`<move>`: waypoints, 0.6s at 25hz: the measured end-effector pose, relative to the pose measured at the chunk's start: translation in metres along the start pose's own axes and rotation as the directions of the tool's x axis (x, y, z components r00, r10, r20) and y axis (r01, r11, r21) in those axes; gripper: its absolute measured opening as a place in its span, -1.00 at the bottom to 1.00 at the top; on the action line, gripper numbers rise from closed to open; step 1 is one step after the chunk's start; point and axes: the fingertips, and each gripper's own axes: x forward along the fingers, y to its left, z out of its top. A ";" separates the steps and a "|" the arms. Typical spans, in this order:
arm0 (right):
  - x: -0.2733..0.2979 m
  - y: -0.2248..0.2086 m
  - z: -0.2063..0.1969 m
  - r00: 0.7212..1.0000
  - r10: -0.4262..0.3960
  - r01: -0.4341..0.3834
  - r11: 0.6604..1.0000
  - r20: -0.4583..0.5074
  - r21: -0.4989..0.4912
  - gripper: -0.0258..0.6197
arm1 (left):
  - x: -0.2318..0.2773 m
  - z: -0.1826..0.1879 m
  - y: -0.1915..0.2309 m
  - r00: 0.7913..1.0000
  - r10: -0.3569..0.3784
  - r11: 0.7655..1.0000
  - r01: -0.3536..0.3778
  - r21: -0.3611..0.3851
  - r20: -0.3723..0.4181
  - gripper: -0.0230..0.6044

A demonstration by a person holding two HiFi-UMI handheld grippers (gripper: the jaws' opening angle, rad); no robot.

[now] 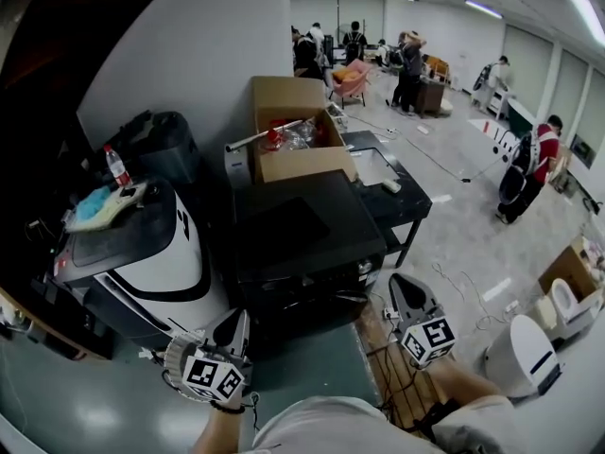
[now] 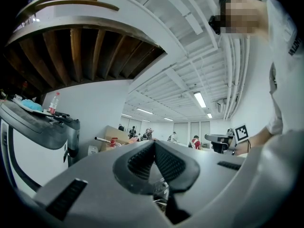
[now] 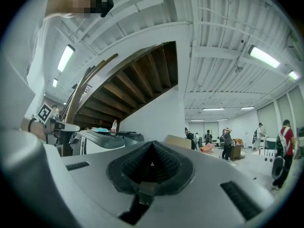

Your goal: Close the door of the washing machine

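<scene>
White plastic washing machine with a black curved stripe and dark grey top [image 1: 161, 263], at far left, just beside the low black worktop [image 1: 302, 225]. On its top, a clear bottle with a red cap [image 1: 116, 168] and a blue cloth [image 1: 93, 204]. No clear sighting of the door in any view, so open or closed not told. Probably a stiff hinged panel: light to swing, hard, smooth. Best pushed at the edge farthest from the hinge, with a firm last press for the latch. Left gripper [image 2: 154, 146] and right gripper [image 3: 152, 145] both pinched together, empty, clear of the machine.
</scene>
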 end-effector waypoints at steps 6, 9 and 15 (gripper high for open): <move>0.007 0.007 -0.002 1.000 0.016 -0.016 1.000 -0.003 -0.008 -0.89 | -0.003 -0.003 0.004 1.000 0.010 1.000 -0.010 -0.007 -0.007 -0.92; 0.010 0.010 -0.004 1.000 0.023 -0.023 1.000 -0.005 -0.010 -0.89 | -0.005 -0.007 0.006 1.000 0.012 1.000 -0.012 -0.008 -0.013 -0.92; 0.017 0.015 -0.002 0.999 0.042 -0.042 0.999 -0.011 -0.015 -0.89 | -0.004 -0.013 0.008 0.999 0.023 1.000 -0.023 -0.019 -0.028 -0.92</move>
